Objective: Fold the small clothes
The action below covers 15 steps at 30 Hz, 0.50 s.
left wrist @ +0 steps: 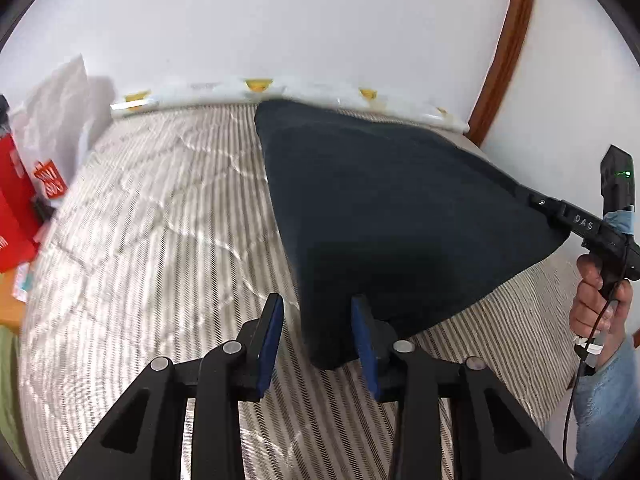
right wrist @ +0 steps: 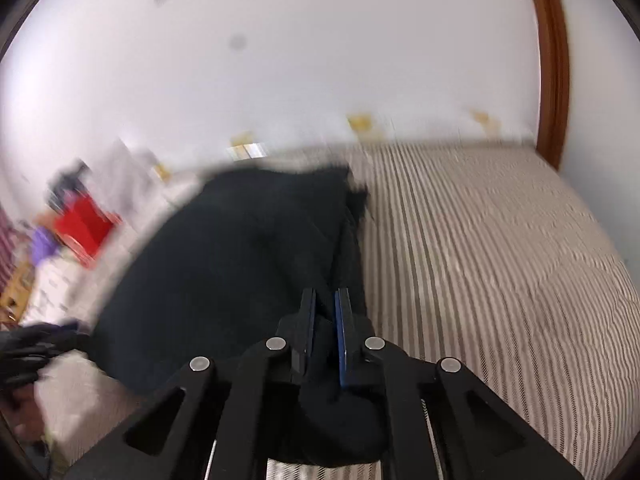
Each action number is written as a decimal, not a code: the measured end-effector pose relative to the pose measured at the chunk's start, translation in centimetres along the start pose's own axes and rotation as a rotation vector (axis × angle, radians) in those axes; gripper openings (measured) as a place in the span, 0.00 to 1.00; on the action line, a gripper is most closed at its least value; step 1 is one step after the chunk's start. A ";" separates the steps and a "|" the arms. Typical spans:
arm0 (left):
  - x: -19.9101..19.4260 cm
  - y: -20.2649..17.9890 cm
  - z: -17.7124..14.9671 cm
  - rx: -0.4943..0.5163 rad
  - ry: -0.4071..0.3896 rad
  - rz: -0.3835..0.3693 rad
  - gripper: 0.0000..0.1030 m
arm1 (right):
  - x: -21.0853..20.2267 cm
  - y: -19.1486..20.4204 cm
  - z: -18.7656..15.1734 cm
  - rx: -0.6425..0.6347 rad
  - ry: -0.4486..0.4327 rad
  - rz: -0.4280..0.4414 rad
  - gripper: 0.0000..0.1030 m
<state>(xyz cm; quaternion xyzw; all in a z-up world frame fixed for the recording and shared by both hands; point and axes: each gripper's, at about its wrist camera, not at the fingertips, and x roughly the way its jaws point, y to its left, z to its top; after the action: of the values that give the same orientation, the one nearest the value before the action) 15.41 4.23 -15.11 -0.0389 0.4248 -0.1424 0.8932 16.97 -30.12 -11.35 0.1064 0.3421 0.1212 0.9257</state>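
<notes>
Striped bedding (left wrist: pixel 160 220) covers the whole work surface, running back to a white wall, with a red Uniqlo bag (left wrist: pixel 24 196) and white plastic bags at the far left and a wooden door frame (left wrist: pixel 504 48) at the far right.

Going left to right in the left wrist view: your left gripper (left wrist: pixel 318 334) has its blue-padded fingers (left wrist: pixel 270 340) well apart, and the near corner of the dark navy garment (left wrist: pixel 400 220) hangs between them, apparently resting against the right pad only. You hold nothing firmly there. The garment is raised off the bedding in a taut sheet, stretching from the far edge of the bed to the right, where your right gripper (left wrist: pixel 538 204) pinches its other corner.

In the right wrist view, which is blurred, your right gripper (right wrist: pixel 325 320) has its fingers nearly together, clamped on a bunched fold of the same garment (right wrist: pixel 224 264).

You appear to be early in the fold, lifting and spreading the piece, judging by how it hangs. Next you likely need to close the left fingers on that near corner, so both corners are held before you lay the cloth flat or bring it over.
</notes>
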 end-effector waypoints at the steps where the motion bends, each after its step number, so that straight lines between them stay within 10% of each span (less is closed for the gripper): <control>1: 0.2 -0.1 -0.1 -0.003 0.006 -0.016 0.35 | 0.1 -0.4 -0.1 0.016 0.004 -0.018 0.07; 5: 0.3 -0.9 -0.2 0.029 0.005 0.004 0.35 | 2.6 -1.9 -1.3 0.054 0.117 -0.098 0.08; 15: 1.4 -1.5 1.8 0.047 -0.004 0.072 0.35 | -0.1 1.9 -1.8 -0.083 0.039 -0.183 0.14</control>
<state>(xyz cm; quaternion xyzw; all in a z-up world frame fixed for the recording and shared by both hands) 17.32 2.31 -14.73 -0.0030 0.4208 -0.1199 0.8992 15.38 -28.15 -12.12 0.0340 0.3630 0.0520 0.9297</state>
